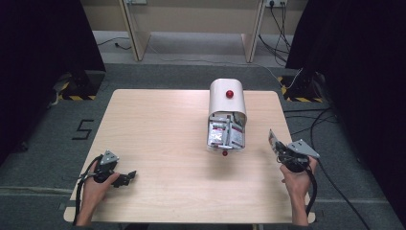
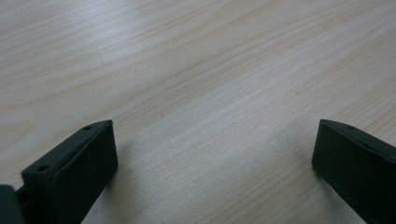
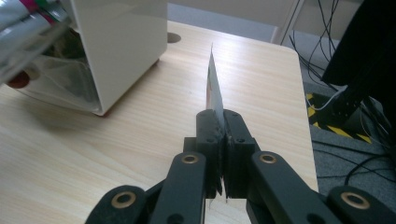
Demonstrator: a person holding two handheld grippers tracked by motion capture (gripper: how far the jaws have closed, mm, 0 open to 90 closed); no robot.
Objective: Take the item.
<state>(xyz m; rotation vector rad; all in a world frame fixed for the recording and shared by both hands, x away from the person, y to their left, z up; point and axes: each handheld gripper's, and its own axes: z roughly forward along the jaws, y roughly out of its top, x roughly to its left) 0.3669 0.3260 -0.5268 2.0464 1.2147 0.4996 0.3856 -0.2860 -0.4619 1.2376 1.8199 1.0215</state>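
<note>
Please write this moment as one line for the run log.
left gripper: open, low over table | right gripper: shut on sachet | white box: open front, sachets inside

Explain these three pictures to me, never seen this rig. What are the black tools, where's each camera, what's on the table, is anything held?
No robot here: a person holds a two-jaw gripper in each hand. The high view looks down on a wooden table from the person's side. The other two cameras ride on the grippers and look along their black jaws.

On the table stands a white box with a red knob, its open front stuffed with small packets.

The left gripper rests low over bare wood near the front left corner; its own view shows the jaws wide apart with nothing between.

The right gripper, by the right edge, is shut on a thin flat packet, seen edge-on standing up from the jaws.
</note>
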